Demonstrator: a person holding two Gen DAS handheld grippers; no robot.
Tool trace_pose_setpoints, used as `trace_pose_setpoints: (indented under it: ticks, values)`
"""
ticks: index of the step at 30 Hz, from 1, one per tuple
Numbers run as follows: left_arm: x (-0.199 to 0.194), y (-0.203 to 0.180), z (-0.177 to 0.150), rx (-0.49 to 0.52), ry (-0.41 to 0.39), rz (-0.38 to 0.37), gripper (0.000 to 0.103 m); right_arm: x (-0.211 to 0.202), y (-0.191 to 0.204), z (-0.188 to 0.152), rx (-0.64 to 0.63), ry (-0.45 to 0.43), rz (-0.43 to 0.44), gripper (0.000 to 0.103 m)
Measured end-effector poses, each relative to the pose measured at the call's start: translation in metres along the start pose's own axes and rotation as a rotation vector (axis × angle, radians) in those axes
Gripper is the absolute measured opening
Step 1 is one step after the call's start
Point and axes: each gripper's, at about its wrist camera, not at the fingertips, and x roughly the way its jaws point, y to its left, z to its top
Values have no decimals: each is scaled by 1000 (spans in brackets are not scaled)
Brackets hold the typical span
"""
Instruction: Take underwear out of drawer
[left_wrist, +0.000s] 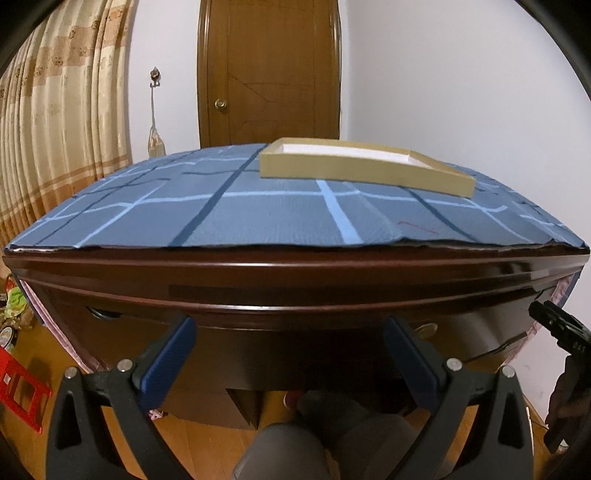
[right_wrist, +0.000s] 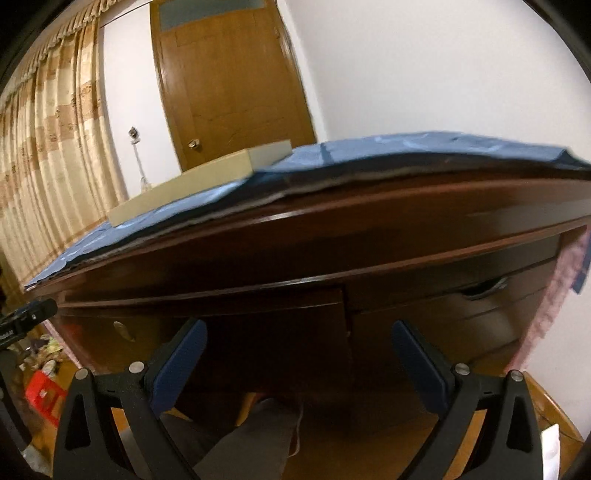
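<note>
Pleated beige curtains hang at far left. The left gripper, its ribbed blue pads spread wide and empty, faces a glossy dark wooden desk under a blue checked cloth. A shallow tan cardboard tray rests on the cloth. The right gripper, likewise spread and empty, points at closed drawers with a curved handle. No underwear shows.

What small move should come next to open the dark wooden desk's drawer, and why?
Probably bring the right gripper up and rightward toward the curved metal pull handle on the dark wooden desk's right drawer. Both grippers are open and hold nothing, the left gripper too. The drawers look shut, and no underwear is visible yet.
</note>
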Motion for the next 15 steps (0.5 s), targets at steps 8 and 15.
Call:
trace_pose_setpoints:
  ticks: [8, 15]
  values:
    - [10, 5, 2, -8, -1, 4, 103, 24, -10, -1, -25, 7, 73, 101]
    - [11, 18, -1, -6, -7, 21, 103, 34, -4, -6, -65, 19, 154, 95]
